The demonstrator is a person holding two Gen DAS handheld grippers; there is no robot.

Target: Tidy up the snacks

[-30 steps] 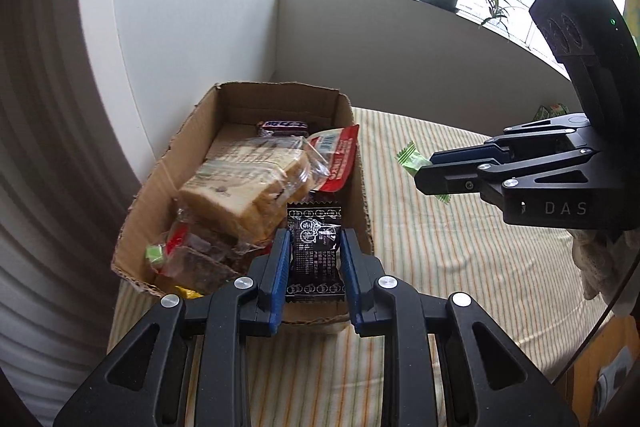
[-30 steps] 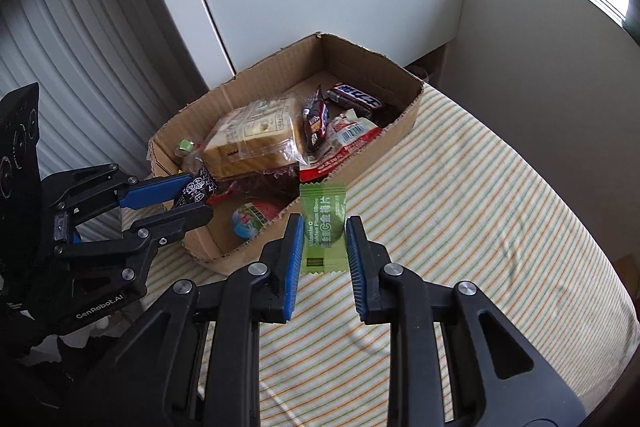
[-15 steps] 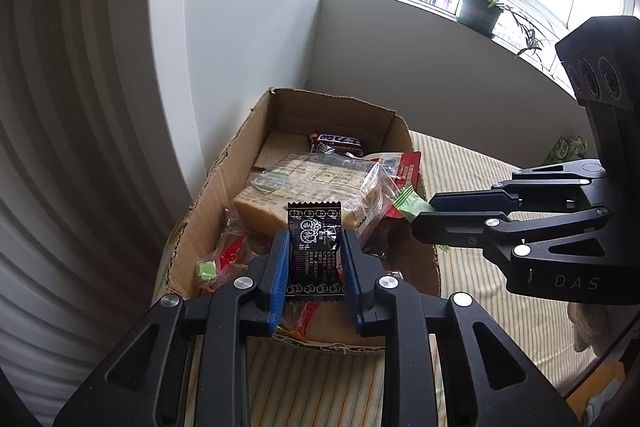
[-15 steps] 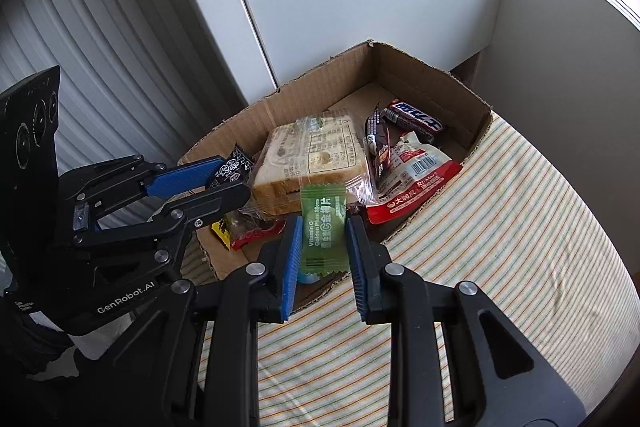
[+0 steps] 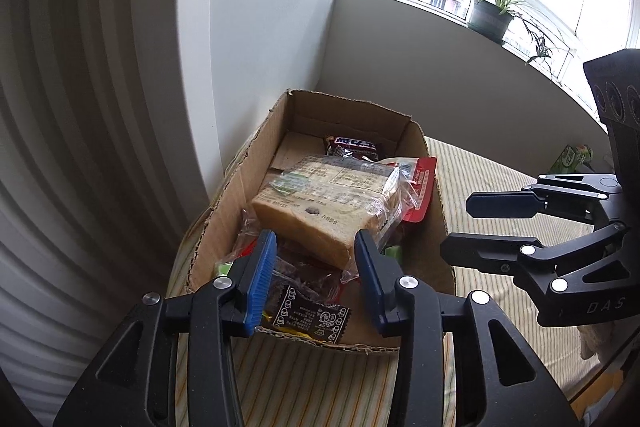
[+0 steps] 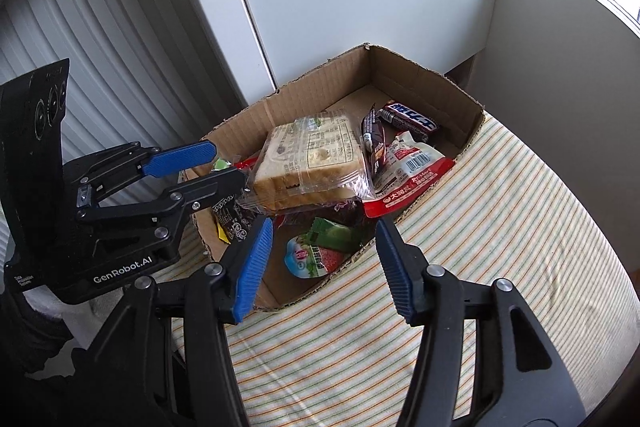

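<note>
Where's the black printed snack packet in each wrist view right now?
Left wrist: black printed packet lies at the cardboard box's near end, low between the left gripper's opening jaws, not gripped.
Right wrist: same packet at left of centre, mostly hidden under the left gripper.
Shared landmark: wrapped bread loaf.

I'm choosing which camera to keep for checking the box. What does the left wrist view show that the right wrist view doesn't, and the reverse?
Only the left wrist view shows the potted plant on the window sill and a green packet lying out on the striped cloth.

Only the right wrist view shows the strawberry jelly cup and the green sachet in the box's near corner.

Both show the cardboard box, the wrapped bread, the chocolate bar and the black sachet.
</note>
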